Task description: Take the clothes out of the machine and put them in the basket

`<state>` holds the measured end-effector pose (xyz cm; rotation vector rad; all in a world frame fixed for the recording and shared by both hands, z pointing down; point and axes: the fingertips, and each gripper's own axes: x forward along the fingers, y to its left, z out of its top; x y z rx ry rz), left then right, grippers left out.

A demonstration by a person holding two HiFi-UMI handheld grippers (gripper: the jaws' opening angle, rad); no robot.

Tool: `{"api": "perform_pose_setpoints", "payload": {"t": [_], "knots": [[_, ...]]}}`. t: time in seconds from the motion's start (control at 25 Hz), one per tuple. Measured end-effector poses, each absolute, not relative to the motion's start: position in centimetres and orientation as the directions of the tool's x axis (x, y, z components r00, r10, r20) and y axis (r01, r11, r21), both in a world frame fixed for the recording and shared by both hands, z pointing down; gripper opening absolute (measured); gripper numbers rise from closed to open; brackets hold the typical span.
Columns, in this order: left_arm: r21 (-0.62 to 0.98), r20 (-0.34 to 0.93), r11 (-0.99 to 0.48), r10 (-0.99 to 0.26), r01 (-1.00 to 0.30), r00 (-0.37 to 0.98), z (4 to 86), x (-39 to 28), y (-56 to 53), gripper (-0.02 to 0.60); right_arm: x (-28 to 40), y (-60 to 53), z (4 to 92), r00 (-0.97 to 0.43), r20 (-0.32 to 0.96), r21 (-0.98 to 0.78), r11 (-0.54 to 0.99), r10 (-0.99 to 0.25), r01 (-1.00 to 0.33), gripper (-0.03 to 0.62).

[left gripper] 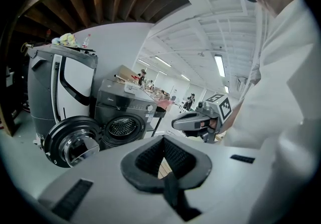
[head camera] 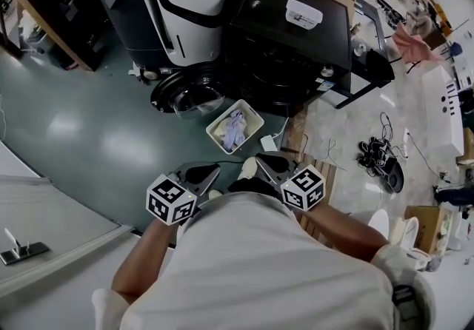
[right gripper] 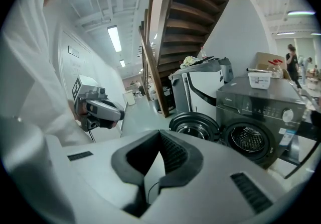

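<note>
Clothes (head camera: 233,130): a pale bundle is already lying in the basket on the floor, just in front of the machine.
Door (head camera: 180,94): hanging wide open and low, just beside the basket. A careless swing toward the drum would probably clip it.
Left gripper (head camera: 208,169): jaws pressed together with nothing in them, held up by the person's chest, well away from the machine.
Basket (head camera: 254,115): looks light, so a nudge from a gripper could slide or tip it.
Right gripper (head camera: 269,160): same deal, closed tight and empty. If it goes into the drum like that, it'll just shove fabric around and grab nothing.
Machine (head camera: 296,47): the part of the drum (left gripper: 123,127) that shows looks bare. The bottom can't be made out, so a leftover item could get missed.
</note>
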<state>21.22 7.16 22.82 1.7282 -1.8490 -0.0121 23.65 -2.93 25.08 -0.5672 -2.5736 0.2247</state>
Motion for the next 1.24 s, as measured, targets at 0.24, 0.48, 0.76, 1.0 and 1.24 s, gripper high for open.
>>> {"api": "perform_pose_setpoints", "payload": {"t": [0.24,0.48,0.76,1.0,1.24], "knots": [[0.390,0.412,0.147,-0.911,-0.909,0.030,23.2,21.5,7.1,-0.002,24.1,-2.7,25.2,-0.796,0.426,-0.236,0.902,0.430,0.361,0.005],[0.400,0.417,0.154,-0.908,-0.904,0.030,23.6,21.7,7.3,-0.002,24.4,-2.4,25.0,-0.794,0.423,-0.224,0.899,0.437,0.376,0.005],[0.405,0.426,0.161,-0.904,-0.900,0.030,24.4,22.4,7.7,-0.002,25.0,-2.1,25.9,-0.784,0.435,-0.228,0.896,0.443,0.381,0.005],[0.420,0.437,0.174,-0.899,-0.891,0.030,25.3,22.7,8.3,-0.002,25.2,-1.8,26.1,-0.777,0.443,-0.226,0.894,0.447,0.386,0.005],[0.430,0.441,0.182,-0.897,-0.884,0.029,26.0,22.7,8.7,-0.002,25.1,-1.1,26.8,-0.767,0.450,-0.235,0.889,0.458,0.393,0.005]]}}
